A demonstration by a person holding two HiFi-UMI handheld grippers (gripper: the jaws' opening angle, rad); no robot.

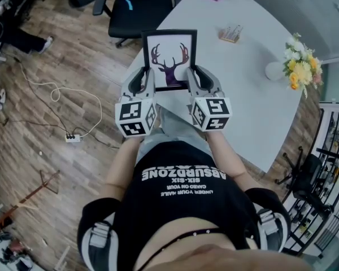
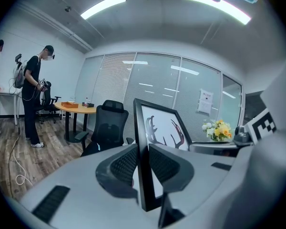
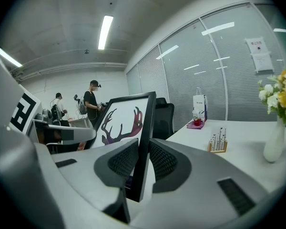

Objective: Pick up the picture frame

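white table (image 1: pixel 254 97) | flower vase (image 1: pixel 276 70) | 1 office chair (image 1: pixel 137 7) | power strip (image 1: pixel 72 138)

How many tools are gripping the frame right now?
2: the left tool clamps the frame's lower left edge, and the right tool clamps its lower right edge. None hidden.

the only wording that reads is the white print on the person's black shirt (image 1: pixel 183 191), just behind both grippers in the head view and upside down there: the large line says "absurdzone", next to it a smaller "six-six", then two small lines, seemingly "caked on your" and "under your nails", the first word unsure. the left cube (image 1: pixel 137 117) on the left gripper (image 1: pixel 148 77) and the right cube (image 1: pixel 211 113) on the right gripper (image 1: pixel 193 75) carry black-and-white square marker patterns, not lettering. a paper notice (image 2: pixel 206 102) on the glass wall ahead of the left gripper, to the right of its jaws, is too small to read
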